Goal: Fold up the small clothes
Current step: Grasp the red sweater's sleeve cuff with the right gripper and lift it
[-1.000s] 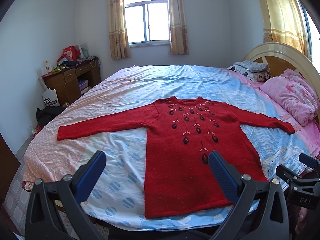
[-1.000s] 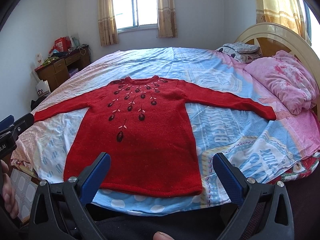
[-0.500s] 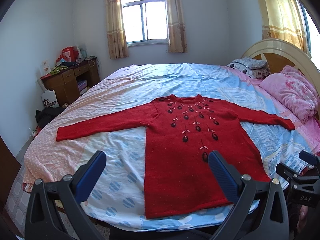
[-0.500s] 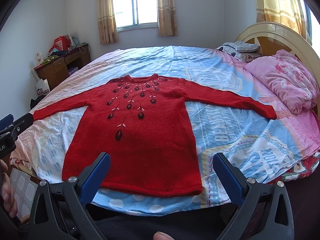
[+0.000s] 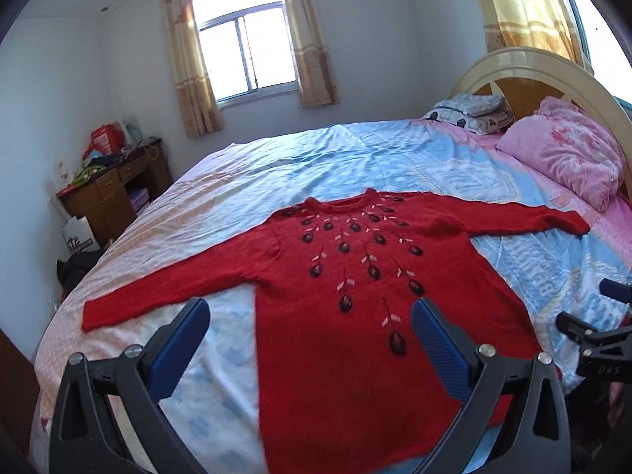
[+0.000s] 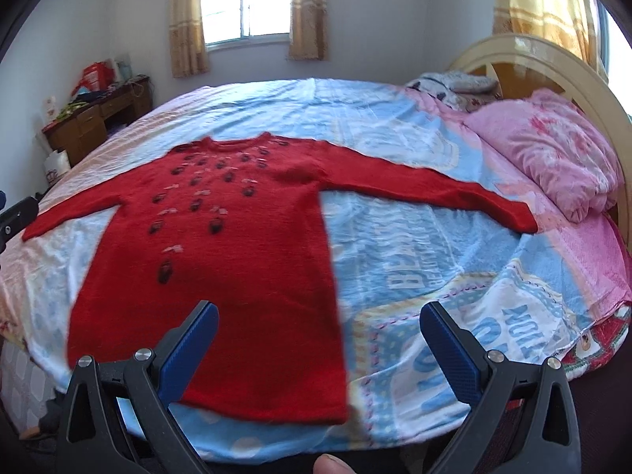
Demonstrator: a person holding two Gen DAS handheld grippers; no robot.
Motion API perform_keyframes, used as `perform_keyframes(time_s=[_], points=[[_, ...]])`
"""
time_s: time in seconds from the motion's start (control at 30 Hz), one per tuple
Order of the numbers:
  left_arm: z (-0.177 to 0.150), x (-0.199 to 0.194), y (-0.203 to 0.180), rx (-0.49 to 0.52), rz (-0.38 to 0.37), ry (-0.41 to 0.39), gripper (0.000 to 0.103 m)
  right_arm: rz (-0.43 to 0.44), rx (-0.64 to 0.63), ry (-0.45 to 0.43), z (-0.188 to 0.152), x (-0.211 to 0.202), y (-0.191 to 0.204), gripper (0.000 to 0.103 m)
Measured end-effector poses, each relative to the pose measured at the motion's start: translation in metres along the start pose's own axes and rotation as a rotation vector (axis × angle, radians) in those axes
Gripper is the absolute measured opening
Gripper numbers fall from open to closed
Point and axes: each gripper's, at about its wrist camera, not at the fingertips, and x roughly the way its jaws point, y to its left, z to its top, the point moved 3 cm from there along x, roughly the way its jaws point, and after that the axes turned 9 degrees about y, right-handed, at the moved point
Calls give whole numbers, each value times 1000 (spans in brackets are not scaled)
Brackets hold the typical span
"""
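Observation:
A red knit sweater (image 5: 347, 316) with dark embroidered flowers lies flat, face up, on the bed, both sleeves spread out. It also shows in the right wrist view (image 6: 237, 229). My left gripper (image 5: 310, 326) is open and empty, above the sweater's lower left part. My right gripper (image 6: 318, 333) is open and empty, above the sweater's lower right hem. The right gripper shows at the right edge of the left wrist view (image 5: 592, 339).
The bed sheet (image 5: 316, 166) is blue and pink. A pink pillow (image 5: 568, 158) and a cream headboard (image 5: 553, 75) are at the right. A wooden desk (image 5: 110, 189) with clutter stands at the left wall. A window (image 5: 247, 59) is behind.
Both grippers have moved forward and lower toward the sweater, which looks larger and nearer. Both stay open.

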Motion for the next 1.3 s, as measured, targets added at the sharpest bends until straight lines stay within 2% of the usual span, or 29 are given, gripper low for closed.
perform_keyframes(time_s=[0.23,0.37,0.53,0.73,0.87,1.0,1.1,1.13,1.17,1.2,1.27,1.3], points=[[17,46,-22,15,15,20,103,-65,85,59,23,47,-61,102],[26,63,-28,24,26,34,103,-91,147,52,37,61,-104,102],[27,71,-29,-2,62,32,103,-123,250,87,51,87,-166,102],[12,78,-36,-62,16,90,103,-159,417,108,70,117,-240,101],[10,75,-35,-50,48,76,103,-133,548,85,85,131,-288,97],[17,71,-32,-53,68,40,103,-137,614,95,97,149,-322,84],[19,72,-32,-48,81,31,103,-116,625,117,103,166,-335,83],[19,74,-33,-45,83,34,103,-106,617,133,105,173,-336,80],[19,78,-33,-42,84,42,103,-107,609,146,105,179,-337,75],[18,80,-33,-41,86,49,103,-107,601,159,106,184,-338,63],[16,87,-33,-41,92,70,103,-120,571,161,106,190,-335,58],[15,90,-34,-43,87,84,103,-128,553,152,107,191,-334,48]])
